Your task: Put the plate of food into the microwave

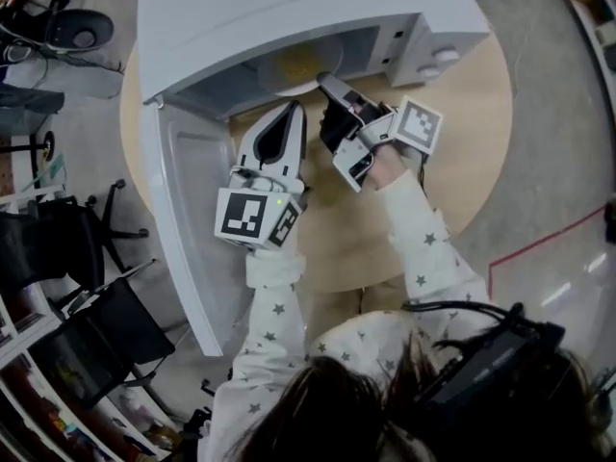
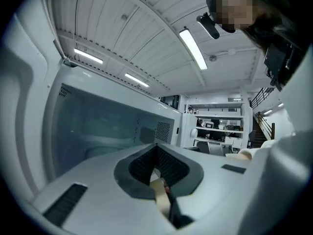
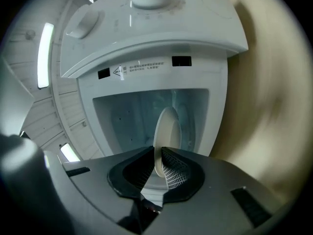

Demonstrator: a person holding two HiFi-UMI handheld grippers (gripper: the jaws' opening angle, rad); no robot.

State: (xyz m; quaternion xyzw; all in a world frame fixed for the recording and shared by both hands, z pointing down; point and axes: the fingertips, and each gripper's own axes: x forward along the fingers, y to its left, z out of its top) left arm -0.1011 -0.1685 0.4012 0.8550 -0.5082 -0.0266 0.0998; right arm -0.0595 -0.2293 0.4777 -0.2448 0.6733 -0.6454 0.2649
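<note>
— Round, pale-wood worktop (image 1: 462,142) under us. The white microwave (image 1: 289,8) sits at its far edge, with the door (image 1: 188,219) swung wide over the left edge.

— Where do we have the plate (image 1: 294,65)?

— Partway through the microwave's mouth. Our right gripper (image 1: 327,83) has its jaws clenched on the near rim. In the right gripper view the plate (image 3: 166,129) stands edge-on between the ribbed pads (image 3: 177,173), with the cavity behind it.

— Is it resting on the cavity floor?

— We cannot tell. Nor can we make out any food on it; from above it is just a yellowish disc.

— And our left gripper (image 1: 287,114)?

— At the front of the cavity, just beside the right gripper, between it and the door. Its jaws are pressed together and hold nothing of the task. Only a cream strip (image 2: 160,192) shows between them in the left gripper view, and we cannot say what it is.
</note>
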